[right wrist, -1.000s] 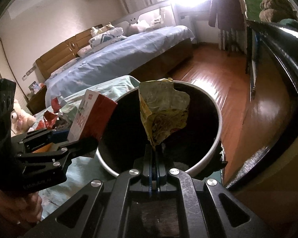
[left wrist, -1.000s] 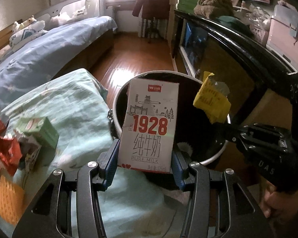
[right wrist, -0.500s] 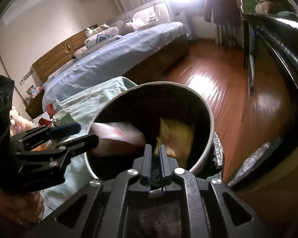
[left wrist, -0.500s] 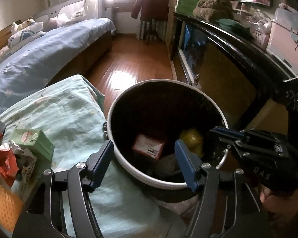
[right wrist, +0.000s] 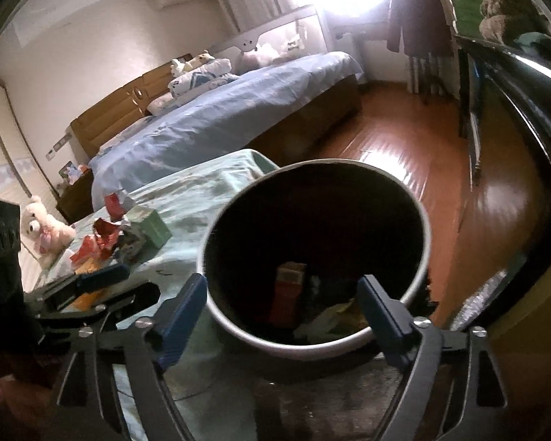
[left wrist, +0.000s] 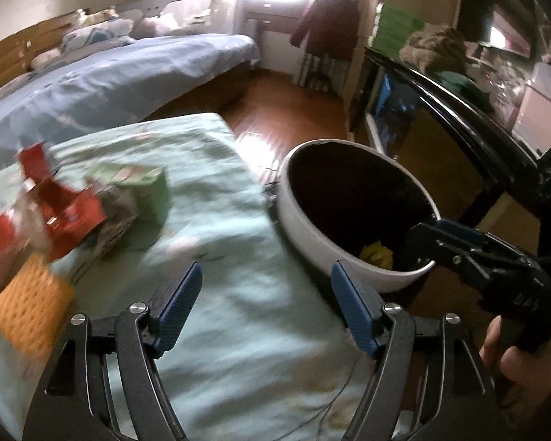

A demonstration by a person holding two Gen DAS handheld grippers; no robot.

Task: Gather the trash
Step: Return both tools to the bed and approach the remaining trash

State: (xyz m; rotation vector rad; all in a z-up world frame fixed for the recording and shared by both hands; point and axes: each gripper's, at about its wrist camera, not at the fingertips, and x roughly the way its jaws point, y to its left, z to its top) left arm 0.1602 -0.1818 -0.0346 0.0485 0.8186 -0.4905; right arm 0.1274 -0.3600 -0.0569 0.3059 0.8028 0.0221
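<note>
A: Status on the grippers?

B: My left gripper (left wrist: pixel 266 305) – jaws apart and still widening, nothing between the blue pads, only the pale green cloth (left wrist: pixel 216 242) below them. My right gripper (right wrist: pixel 283 308) – jaws also opening, spread wide, nothing gripped. It sits over the near rim of the trash bin (right wrist: pixel 424 257).

A: Where's the trash?

B: Two places. In the bin: a red-and-white carton (right wrist: pixel 288 290) standing near the bottom, with a crumpled yellowish wrapper (right wrist: pixel 339 316) beside it. From the left wrist view I only catch the yellow bit (left wrist: pixel 376 253) past the white wall. The rest is on the cloth, well left of the bin: a green box (left wrist: pixel 148 191), red wrappers (left wrist: pixel 66 209) touching it, and an orange mesh piece (left wrist: pixel 29 305) nearest to me. That view is blurred, so I cannot tell finer detail in the pile.

A: Bin position?

B: On the floor, pressed up against the edge of the cloth-covered surface, dark cabinet (left wrist: pixel 459 117) on its other side. My right gripper shows in the left view too, tips at the bin's rim.
</note>
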